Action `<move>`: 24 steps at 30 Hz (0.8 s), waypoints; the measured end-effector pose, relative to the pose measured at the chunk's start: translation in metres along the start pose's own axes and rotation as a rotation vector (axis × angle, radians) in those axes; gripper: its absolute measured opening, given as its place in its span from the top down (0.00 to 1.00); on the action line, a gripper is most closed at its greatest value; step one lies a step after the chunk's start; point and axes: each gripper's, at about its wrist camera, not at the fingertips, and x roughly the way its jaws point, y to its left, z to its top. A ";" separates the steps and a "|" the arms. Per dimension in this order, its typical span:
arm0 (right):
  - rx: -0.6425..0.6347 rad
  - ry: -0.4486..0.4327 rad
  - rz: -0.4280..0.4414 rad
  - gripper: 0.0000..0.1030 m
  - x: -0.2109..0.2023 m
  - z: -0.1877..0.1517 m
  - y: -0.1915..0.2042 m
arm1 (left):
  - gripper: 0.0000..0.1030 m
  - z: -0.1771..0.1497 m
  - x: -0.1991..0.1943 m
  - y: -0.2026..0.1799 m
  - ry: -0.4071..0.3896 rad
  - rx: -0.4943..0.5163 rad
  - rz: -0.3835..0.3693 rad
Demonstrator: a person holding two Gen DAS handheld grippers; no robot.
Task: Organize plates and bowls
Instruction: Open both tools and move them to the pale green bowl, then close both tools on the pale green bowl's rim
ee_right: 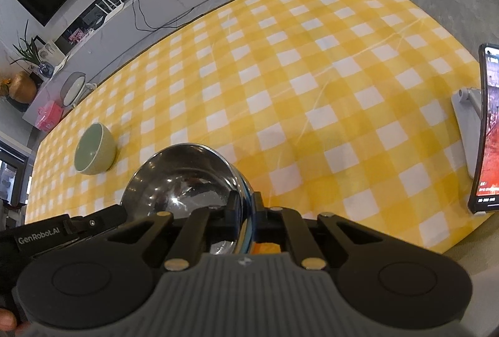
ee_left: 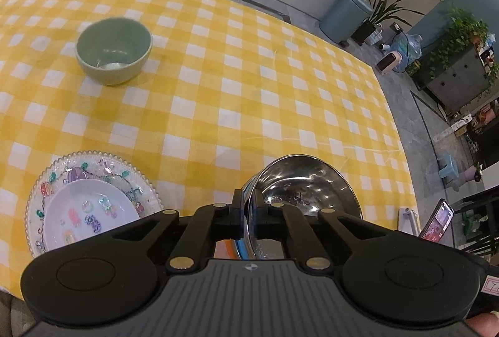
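We see the yellow checked tablecloth (ee_left: 218,81) filling both views, with the steel bowl (ee_left: 308,187) at bottom centre, the plates (ee_left: 93,196) lower left and the green bowl (ee_left: 113,51) upper left. Our left gripper (ee_left: 248,209) and right gripper (ee_right: 246,212) each pinch the steel bowl's rim. That thin, slick rim could slip and drop if either pinch twists.

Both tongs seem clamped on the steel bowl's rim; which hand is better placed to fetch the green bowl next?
Probably left. The left tongs and right tongs both pinch the shiny steel bowl rim. The pale green ceramic bowl sits on the left side, nearer the left hand.
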 end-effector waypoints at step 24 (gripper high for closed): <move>-0.269 -0.065 0.125 0.55 0.010 0.013 0.141 | 0.73 0.059 -0.086 0.070 -0.194 0.122 0.114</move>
